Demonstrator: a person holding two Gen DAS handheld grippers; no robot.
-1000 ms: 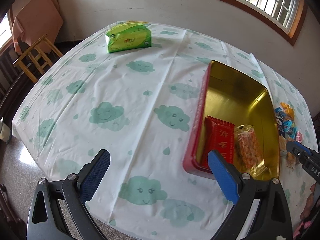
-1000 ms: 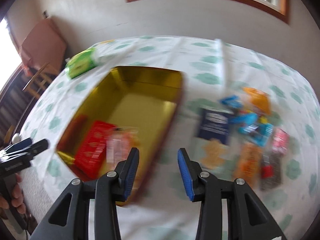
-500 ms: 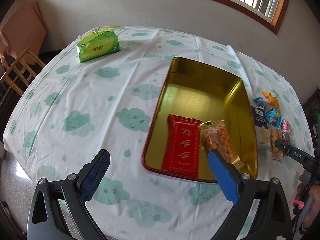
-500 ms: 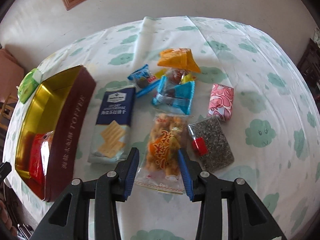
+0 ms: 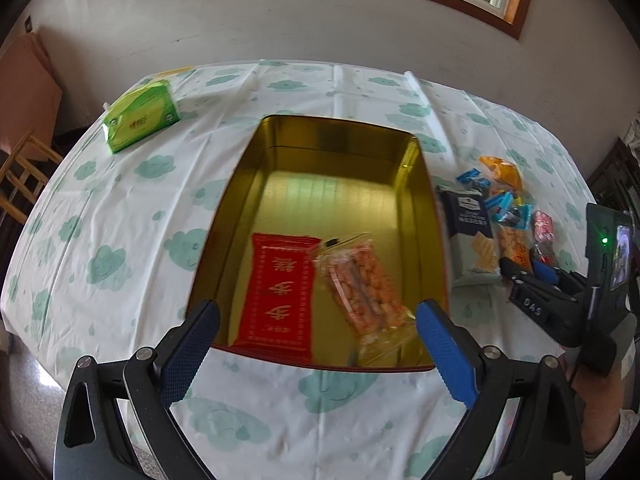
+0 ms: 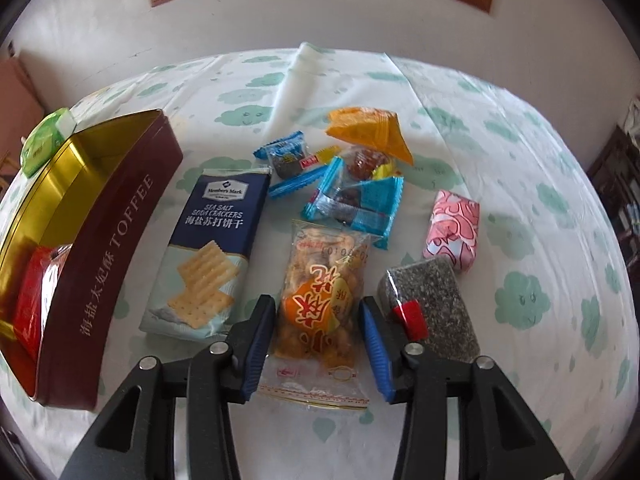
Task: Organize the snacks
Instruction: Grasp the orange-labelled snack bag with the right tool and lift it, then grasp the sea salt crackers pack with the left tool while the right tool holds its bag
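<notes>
1. The right gripper [image 6: 318,322] points down at the table [image 6: 500,152], its jaws partly open; they have just been opening a little further.
2. Between its blue pads [image 6: 260,336] lies a clear bag of orange fried snacks [image 6: 320,304]. The pads stand on either side of the bag's lower half, and I cannot tell whether they touch it.
3. Just outside the right jaw is a packet of dark seeds [image 6: 432,308] with a red tab, and beyond that a pink patterned packet [image 6: 454,230].
4. Just outside the left jaw is a blue pack of soda crackers [image 6: 208,256]. Further left stands the maroon tin [image 6: 108,260], marked TOFFEE, gold inside.
5. Ahead of the jaws, past the bag's far end, lie small blue-wrapped sweets [image 6: 352,204] and an orange packet [image 6: 368,128].
6. The left gripper [image 5: 318,344] has its jaws wide apart and nothing in them.
7. It hangs over the near edge of the tin [image 5: 416,148]; ahead of the jaws, on the tin's floor, a red packet [image 5: 278,296] lies beside a clear bag of orange-pink snacks [image 5: 366,290].
8. Far ahead and to the left of those jaws sits a green tissue pack [image 5: 140,118]. To the right, the loose snacks lie beside the tin, with the right gripper [image 5: 526,272] over them.
</notes>
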